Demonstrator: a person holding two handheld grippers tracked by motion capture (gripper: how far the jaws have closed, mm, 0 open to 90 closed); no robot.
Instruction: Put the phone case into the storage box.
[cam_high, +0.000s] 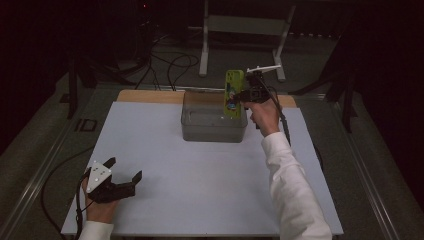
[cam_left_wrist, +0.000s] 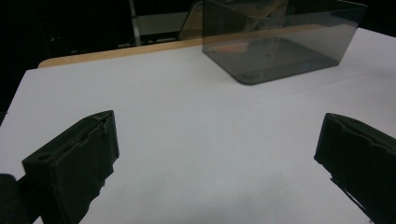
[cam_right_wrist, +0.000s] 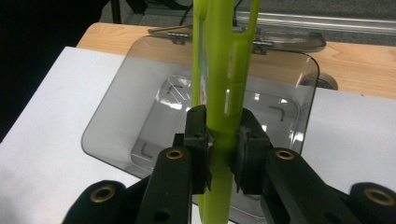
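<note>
White table (cam_high: 200, 200), clear bin (cam_high: 212, 127) on it.

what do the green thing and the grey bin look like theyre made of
Green case: likely soft silicone or rubbery plastic, matte; thin walls with moulded cut-outs, clamped edge-on in the right gripper.
Grey bin: smoky translucent hard plastic, glossy; its base and the table edge show through its walls, with bright highlights.

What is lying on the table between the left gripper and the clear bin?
Nothing. In the high view, the white table surface between the left gripper and the clear bin is bare; the left gripper view agrees.
</note>
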